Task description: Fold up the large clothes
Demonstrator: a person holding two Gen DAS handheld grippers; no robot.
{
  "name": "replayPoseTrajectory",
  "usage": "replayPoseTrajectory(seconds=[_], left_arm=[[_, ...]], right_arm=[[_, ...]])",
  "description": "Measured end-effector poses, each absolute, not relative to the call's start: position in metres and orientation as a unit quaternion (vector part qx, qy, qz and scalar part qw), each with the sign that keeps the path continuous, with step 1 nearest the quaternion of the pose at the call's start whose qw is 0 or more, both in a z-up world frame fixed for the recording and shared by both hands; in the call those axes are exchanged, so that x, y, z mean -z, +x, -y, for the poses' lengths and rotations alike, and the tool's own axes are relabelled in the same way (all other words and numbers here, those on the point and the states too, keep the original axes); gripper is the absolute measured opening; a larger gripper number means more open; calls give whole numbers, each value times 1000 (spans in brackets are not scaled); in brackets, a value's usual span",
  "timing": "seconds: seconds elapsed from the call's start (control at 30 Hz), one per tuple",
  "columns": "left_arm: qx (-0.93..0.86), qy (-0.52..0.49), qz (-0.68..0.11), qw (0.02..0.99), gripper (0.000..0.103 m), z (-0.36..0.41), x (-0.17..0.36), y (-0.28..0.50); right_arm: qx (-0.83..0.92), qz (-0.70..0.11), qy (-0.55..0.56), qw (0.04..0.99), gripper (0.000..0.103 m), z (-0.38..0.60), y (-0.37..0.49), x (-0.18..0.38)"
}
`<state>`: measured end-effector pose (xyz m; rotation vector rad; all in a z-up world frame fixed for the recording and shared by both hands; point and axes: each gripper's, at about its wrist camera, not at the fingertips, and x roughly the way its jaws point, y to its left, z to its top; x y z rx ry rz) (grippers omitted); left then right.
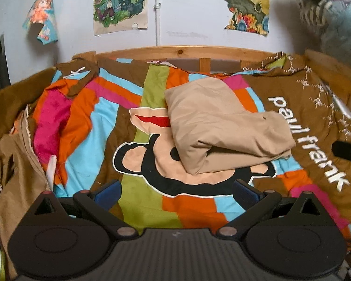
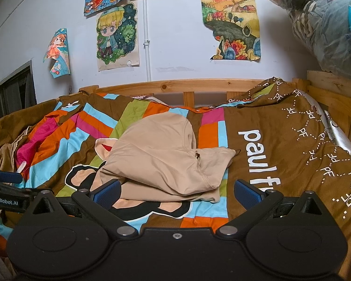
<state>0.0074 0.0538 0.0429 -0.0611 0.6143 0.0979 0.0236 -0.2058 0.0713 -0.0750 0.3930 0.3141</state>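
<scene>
Both grippers hang with jaws spread wide and nothing in them — left gripper (image 1: 176,190), right gripper (image 2: 176,190) — likely because the fold looks finished. Under them the striped Paul Frank duvet (image 1: 149,208) serves as the folding surface. At twelve o'clock from the right gripper, the beige garment (image 2: 161,161) lies as a compact bundle on the duvet's monkey print (image 1: 152,164).

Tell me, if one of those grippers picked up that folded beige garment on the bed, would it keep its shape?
Probably not. The beige garment looks like thin, soft cloth: its layers sag and gape at the near edge, so it would likely droop and unfold if lifted from one corner. It seems light for its bulk. Pushed, it would probably bunch up on the patterned bedcover rather than slide neatly.
</scene>
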Motion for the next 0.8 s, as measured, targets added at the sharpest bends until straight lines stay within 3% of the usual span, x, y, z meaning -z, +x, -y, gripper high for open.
replayPoseTrajectory(seconds=[0.8], left_arm=[[-48, -15, -287, 957, 102, -54, -49, 5]], right_arm=[[-148, -194, -30, 969, 102, 201, 19, -71]])
